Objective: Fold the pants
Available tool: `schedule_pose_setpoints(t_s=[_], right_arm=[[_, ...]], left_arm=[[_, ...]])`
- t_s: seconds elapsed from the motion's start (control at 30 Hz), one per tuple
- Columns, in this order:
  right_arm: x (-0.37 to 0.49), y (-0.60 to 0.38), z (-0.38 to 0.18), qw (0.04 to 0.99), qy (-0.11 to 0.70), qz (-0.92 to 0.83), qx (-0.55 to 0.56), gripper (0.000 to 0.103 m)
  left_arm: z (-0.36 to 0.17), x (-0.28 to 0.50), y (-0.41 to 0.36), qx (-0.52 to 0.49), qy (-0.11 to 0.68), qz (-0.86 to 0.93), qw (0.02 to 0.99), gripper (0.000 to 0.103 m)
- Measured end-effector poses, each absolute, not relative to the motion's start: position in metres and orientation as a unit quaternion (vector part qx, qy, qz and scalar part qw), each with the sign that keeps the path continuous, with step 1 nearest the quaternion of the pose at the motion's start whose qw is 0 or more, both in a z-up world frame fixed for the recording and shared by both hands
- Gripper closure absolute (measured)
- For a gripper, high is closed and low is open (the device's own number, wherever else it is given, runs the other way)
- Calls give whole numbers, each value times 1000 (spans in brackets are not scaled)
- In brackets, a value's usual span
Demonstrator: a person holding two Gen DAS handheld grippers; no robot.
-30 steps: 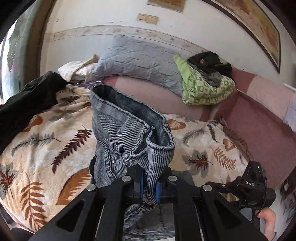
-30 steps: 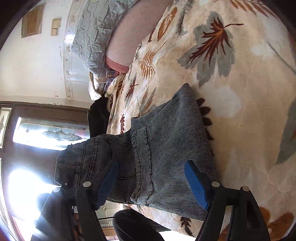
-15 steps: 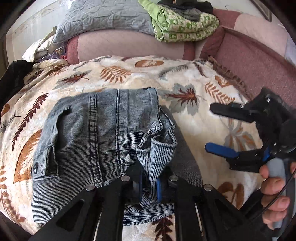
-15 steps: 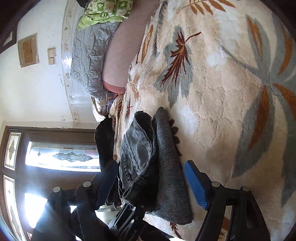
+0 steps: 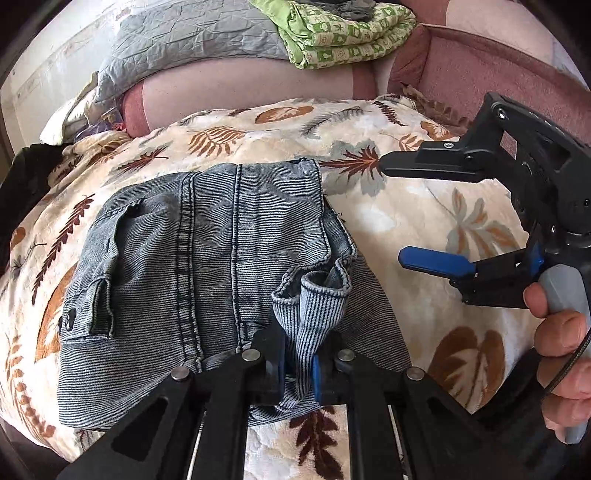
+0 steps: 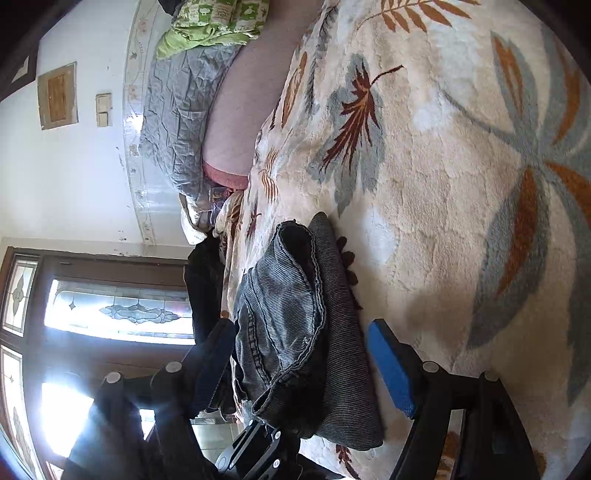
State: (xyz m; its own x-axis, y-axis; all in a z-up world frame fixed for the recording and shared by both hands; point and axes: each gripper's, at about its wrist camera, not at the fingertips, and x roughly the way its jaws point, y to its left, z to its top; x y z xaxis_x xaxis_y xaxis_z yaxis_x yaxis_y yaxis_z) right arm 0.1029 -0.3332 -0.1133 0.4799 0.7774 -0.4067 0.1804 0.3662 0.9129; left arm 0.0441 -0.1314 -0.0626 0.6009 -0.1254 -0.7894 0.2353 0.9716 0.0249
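Basically last fold down: left gripper [image 5: 298,363] pinches the pants [image 5: 207,266] hem at lower centre; right gripper [image 5: 391,210] wide, empty. Next: release, flatten on bed [image 5: 424,229].

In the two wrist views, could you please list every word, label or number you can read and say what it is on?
None: no readable text shows in either view.
The green patterned blanket carries small printed motifs, too small to tell whether any are letters.
The framed piece on the wall is too blurred to read.
The jeans and right tool show no legible marking.
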Motion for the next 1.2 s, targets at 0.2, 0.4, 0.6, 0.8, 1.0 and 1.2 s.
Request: schedule_pose_setpoints(t_s=[0.2, 0.4, 0.6, 0.8, 1.0, 1.2], right_arm=[[104, -332, -115, 686, 464, 216, 517, 25], [105, -331, -115, 690, 465, 211, 513, 25], [112, -330, -94, 708, 460, 214, 491, 25], [160, -309, -50, 716, 460, 279, 445, 25], [215, -257, -49, 680, 525, 334, 387, 25], [224, -244, -86, 680, 580, 283, 348, 25]], left_arm=[[-64, 42, -132, 62, 435, -96, 893, 93], [-63, 43, -130, 56, 437, -99, 892, 93], [-63, 44, -127, 50, 440, -103, 891, 93], [-64, 46, -124, 40, 441, -110, 890, 93], [-64, 47, -118, 26, 442, -120, 889, 93], [-63, 47, -111, 10, 441, -135, 887, 93]])
